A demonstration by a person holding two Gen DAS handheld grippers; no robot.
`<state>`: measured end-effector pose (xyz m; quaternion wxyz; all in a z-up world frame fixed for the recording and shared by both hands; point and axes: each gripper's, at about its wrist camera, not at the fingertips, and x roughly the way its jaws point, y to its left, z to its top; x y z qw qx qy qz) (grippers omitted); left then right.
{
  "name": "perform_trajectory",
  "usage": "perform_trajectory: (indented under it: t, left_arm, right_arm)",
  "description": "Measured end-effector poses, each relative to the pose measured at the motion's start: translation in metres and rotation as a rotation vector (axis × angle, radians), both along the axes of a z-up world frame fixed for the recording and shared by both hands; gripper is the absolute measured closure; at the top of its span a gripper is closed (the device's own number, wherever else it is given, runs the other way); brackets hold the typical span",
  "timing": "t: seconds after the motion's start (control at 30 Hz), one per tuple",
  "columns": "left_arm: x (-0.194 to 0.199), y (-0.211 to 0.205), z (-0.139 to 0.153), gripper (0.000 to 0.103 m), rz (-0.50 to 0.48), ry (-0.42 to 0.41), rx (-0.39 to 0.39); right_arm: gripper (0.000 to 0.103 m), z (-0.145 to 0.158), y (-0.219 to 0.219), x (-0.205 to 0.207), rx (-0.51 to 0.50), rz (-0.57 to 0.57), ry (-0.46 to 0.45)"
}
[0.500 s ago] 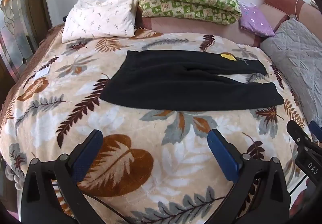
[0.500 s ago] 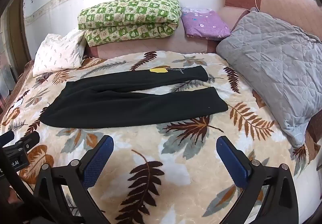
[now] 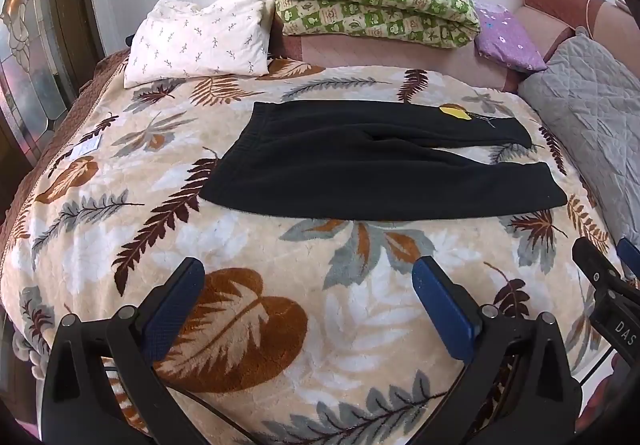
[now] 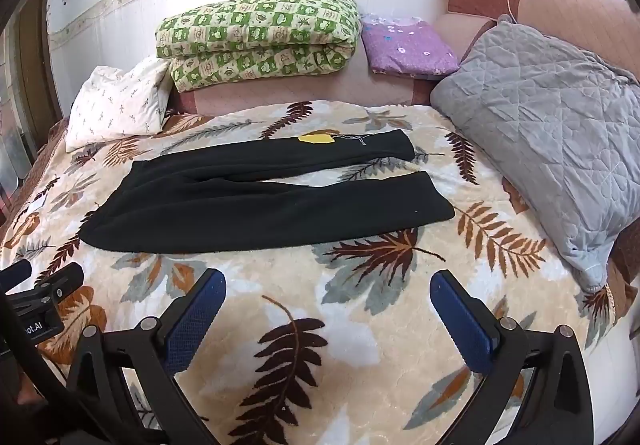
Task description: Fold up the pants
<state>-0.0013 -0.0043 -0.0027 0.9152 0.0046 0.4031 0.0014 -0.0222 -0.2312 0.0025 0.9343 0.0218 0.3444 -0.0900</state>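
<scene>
Up close, the left gripper (image 3: 306, 295) and right gripper (image 4: 328, 311) hover wide open, holding nothing. Past them, black pants (image 3: 372, 161) lie flat on the fuzzy leaf blanket (image 3: 360, 305). They look soft, floppy and light; grab the waistband and the leg ends. Puffy pillows (image 4: 120, 105) sit farthest back.

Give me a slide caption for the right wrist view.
Open right gripper above a leaf-print blanket, black pants lying flat ahead.
</scene>
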Motion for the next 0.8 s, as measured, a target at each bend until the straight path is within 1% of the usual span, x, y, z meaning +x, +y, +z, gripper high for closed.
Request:
perform_trajectory:
  t: [0.8]
  left_arm:
    - [0.0035, 0.0009, -0.0011, 0.000, -0.005, 0.006, 0.003]
  right_arm:
    - [0.001, 0.0024, 0.0024, 0.0001, -0.003, 0.004, 0.002]
